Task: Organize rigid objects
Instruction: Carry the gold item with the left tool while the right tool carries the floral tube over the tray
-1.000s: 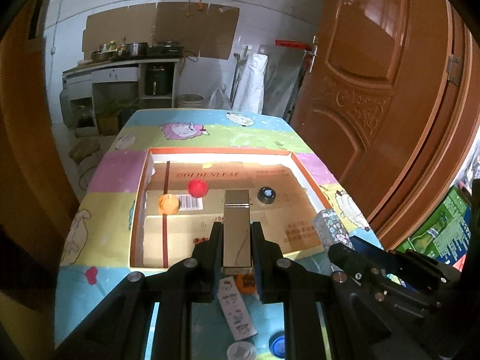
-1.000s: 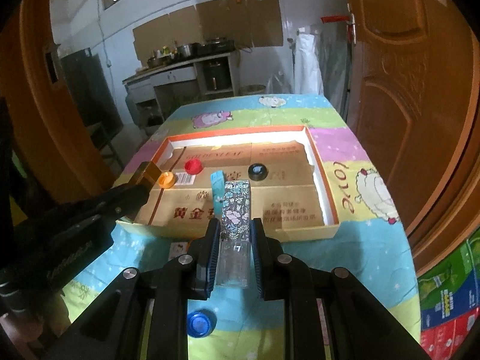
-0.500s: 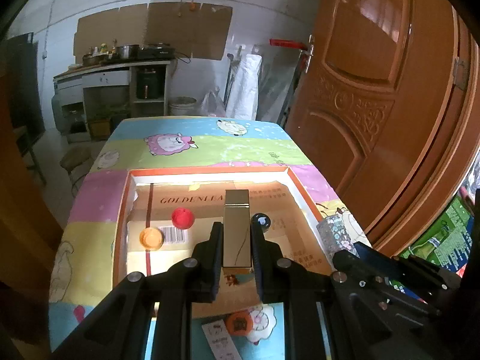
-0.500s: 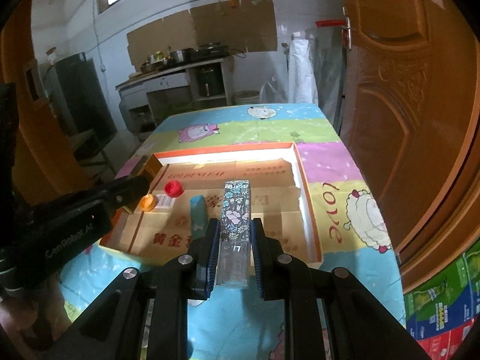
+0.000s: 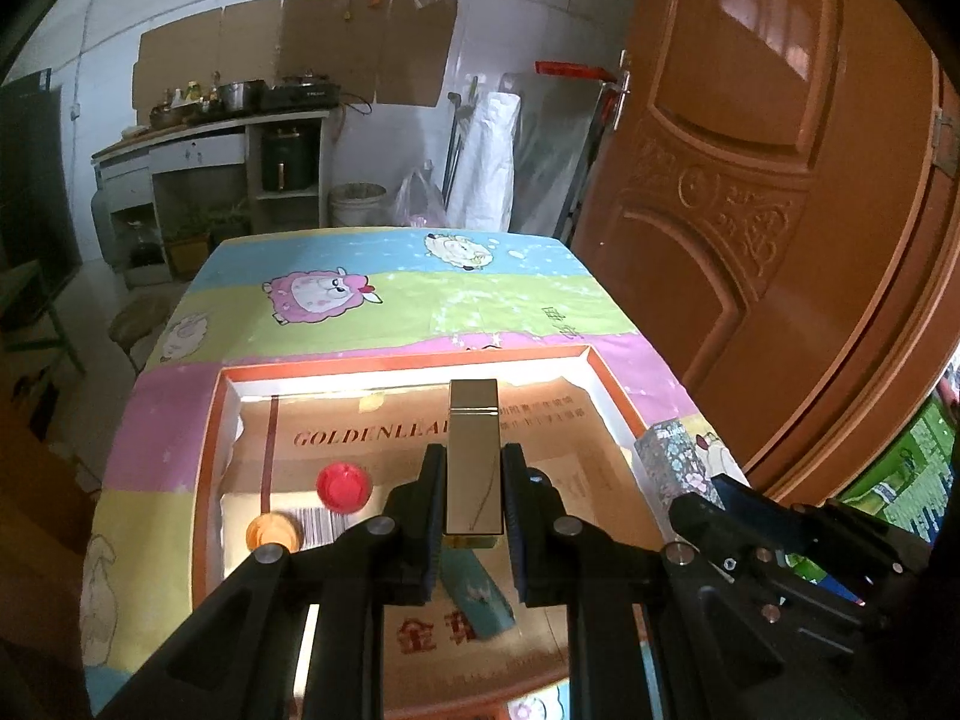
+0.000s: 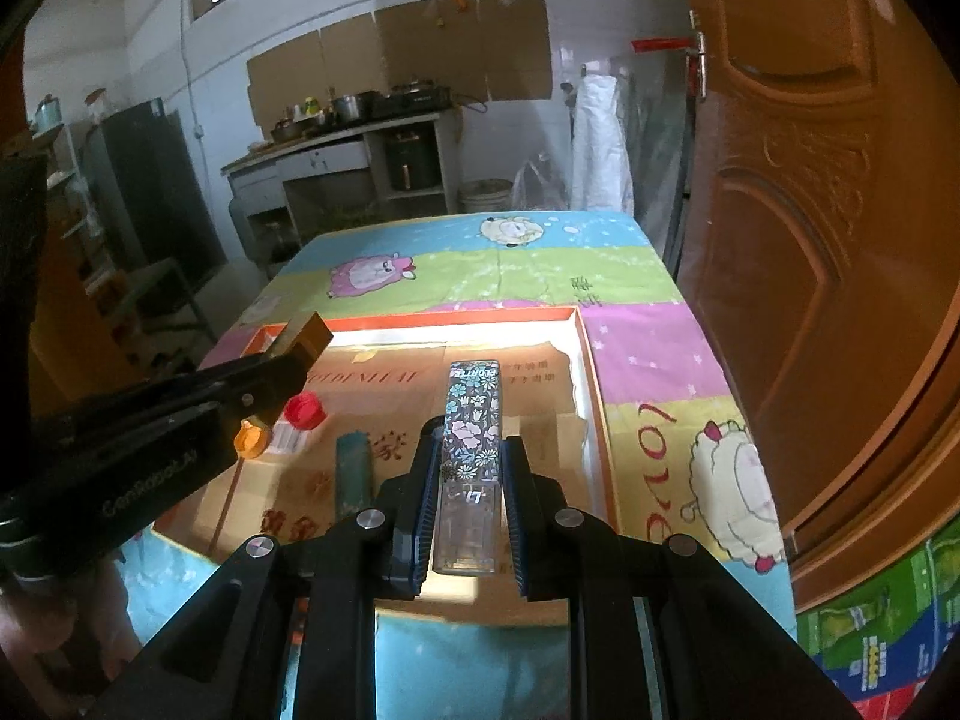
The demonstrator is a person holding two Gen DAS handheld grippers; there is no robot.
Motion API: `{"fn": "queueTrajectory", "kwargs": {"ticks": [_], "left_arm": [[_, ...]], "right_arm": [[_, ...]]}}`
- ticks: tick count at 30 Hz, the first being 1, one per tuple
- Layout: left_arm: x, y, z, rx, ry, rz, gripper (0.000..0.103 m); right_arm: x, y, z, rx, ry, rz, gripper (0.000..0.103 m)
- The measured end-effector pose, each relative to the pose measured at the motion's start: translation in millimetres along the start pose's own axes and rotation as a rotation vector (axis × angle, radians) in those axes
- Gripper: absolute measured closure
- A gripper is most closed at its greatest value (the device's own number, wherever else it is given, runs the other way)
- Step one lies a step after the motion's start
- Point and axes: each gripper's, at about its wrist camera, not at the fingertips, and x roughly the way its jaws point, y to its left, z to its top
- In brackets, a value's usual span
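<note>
Two hand-held tools hover above a shallow cardboard tray [image 5: 210, 480] that sits on a tabletop [image 5: 480, 294] covered with a bright cartoon-sheep cloth.

The main risk, as a judgement, is a collision. The two tools sit close side by side over the tray, so lowering both together could knock one held piece against the other or against the tray wall. Each piece is long and gripped near its lower end, so it could pivot or slip if its far tip catches the tray floor first. A dropped piece could also land on the things already in the tray: a red cap [image 5: 344, 487], an orange cap [image 5: 273, 533] and a teal lighter [image 6: 353, 467] lying flat.

The left tool [image 5: 473, 516] is clamped narrow on a gold rectangular bar [image 5: 474, 450], which points forward over the tray's middle. The right tool [image 6: 469, 516] is clamped narrow on a slim flower-patterned box [image 6: 471, 420] with a clear lower part, held over the tray's right half near its right wall. Neither held piece touches the tray.
</note>
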Motion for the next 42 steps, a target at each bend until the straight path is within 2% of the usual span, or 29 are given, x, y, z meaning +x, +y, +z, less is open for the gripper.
{"fn": "queueTrajectory", "kwargs": {"ticks": [14,33,42], "left_arm": [[46.1,7.5,11.4,-0.019,0.054,0.007,0.085],[83.0,8.5,18.2,-0.016,0.102,0.001,0.085],[105.2,8.4,12.6,-0.017,0.174,-0.011,0.085]], "right_arm": [[41.2,-9.7,18.1,0.000,0.018,0.016,0.082],[86.1,-21.1,24.0,0.013,0.051,0.033,0.082],[100.8,-26.4,21.4,0.019,0.089,0.035,0.082]]}}
